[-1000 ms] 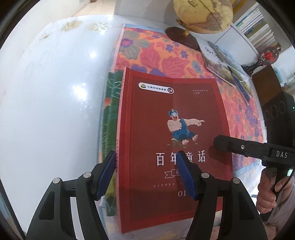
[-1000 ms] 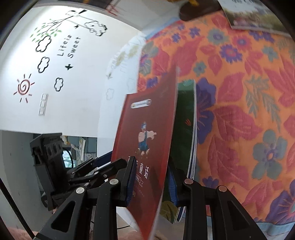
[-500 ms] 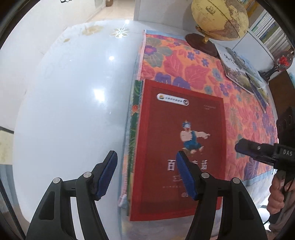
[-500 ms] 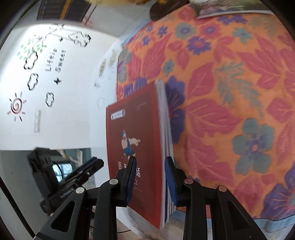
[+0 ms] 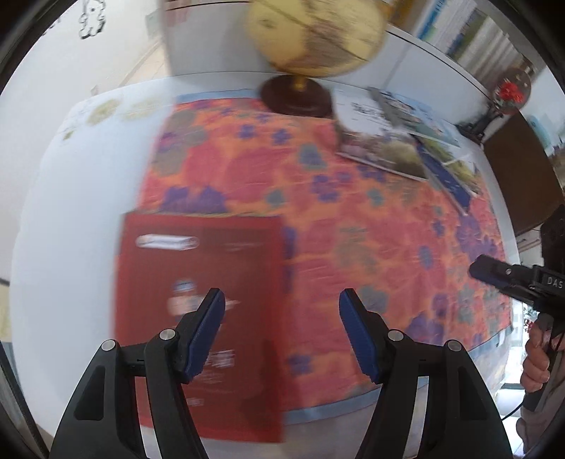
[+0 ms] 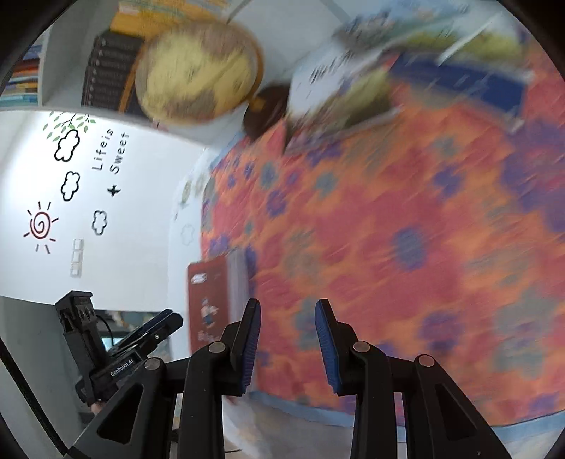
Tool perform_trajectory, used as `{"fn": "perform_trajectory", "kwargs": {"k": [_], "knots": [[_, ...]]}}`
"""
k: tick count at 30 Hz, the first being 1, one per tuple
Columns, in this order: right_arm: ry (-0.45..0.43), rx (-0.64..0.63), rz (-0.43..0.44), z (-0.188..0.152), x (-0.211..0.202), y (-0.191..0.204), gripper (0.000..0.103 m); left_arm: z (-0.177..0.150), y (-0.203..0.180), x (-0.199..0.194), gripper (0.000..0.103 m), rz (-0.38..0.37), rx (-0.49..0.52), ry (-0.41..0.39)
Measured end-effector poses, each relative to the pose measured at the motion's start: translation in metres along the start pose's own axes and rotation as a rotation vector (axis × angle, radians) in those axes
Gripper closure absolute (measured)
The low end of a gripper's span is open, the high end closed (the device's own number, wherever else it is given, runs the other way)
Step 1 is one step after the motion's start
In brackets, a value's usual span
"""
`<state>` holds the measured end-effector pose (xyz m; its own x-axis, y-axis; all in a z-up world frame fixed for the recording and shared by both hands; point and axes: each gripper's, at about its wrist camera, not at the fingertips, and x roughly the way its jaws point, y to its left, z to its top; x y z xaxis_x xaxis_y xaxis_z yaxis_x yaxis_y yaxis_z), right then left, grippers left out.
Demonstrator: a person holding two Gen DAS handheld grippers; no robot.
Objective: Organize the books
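A red book point(image 5: 197, 268) lies flat on a stack at the left edge of the floral cloth point(image 5: 353, 229). My left gripper point(image 5: 281, 296) hovers over the book's right edge and the cloth, its jaws opening with nothing between them. The right wrist view shows the red book point(image 6: 208, 293) to the left of my right gripper point(image 6: 287, 305), which stands open and holds nothing. Several loose books point(image 5: 388, 141) lie fanned out at the cloth's far right, blurred in the right wrist view point(image 6: 353, 81). Each gripper shows in the other's view point(image 5: 494, 273) point(image 6: 155, 328).
A yellow globe point(image 5: 314, 31) on a dark round base stands at the back of the white table point(image 5: 70, 212). A bookshelf point(image 6: 106, 70) rises behind it. A red ornament point(image 5: 508, 91) stands at the far right. A hand point(image 5: 536, 356) grips the right tool.
The right gripper let go of the red book, which now lies flat on the stack. Both grippers pulled back and swung right, toward the cloth and the loose books.
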<state>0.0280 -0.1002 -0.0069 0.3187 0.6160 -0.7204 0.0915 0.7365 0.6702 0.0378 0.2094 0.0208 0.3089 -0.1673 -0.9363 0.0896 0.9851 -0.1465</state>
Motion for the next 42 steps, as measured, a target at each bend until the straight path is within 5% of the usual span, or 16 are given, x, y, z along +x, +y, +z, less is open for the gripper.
{"fn": "perform_trajectory", "kwargs": {"k": [4, 11, 18, 27, 31, 36, 42], "knots": [[-0.060, -0.005, -0.086, 0.018, -0.049, -0.040, 0.071, 0.005, -0.048, 0.022, 0.038, -0.017, 0.019, 0.022], [-0.128, 0.106, -0.109, 0.041, -0.104, -0.120, 0.071, -0.001, -0.139, 0.058, 0.038, -0.047, 0.107, 0.081], [-0.095, 0.134, -0.107, 0.056, -0.105, -0.159, 0.071, 0.005, -0.190, 0.079, 0.038, -0.022, 0.177, 0.099], [-0.025, 0.079, -0.135, 0.080, -0.070, -0.172, 0.071, 0.038, -0.182, 0.104, 0.038, 0.033, 0.134, 0.095], [-0.077, 0.132, -0.024, 0.108, -0.075, -0.182, 0.071, 0.072, -0.156, 0.113, 0.038, 0.094, 0.083, 0.053], [-0.108, 0.081, -0.018, 0.142, -0.064, -0.169, 0.071, 0.118, -0.125, 0.112, 0.038, 0.092, -0.064, -0.005], [-0.061, 0.099, 0.019, 0.145, -0.031, -0.156, 0.071, 0.142, -0.130, 0.112, 0.038, 0.074, -0.028, -0.027]]}}
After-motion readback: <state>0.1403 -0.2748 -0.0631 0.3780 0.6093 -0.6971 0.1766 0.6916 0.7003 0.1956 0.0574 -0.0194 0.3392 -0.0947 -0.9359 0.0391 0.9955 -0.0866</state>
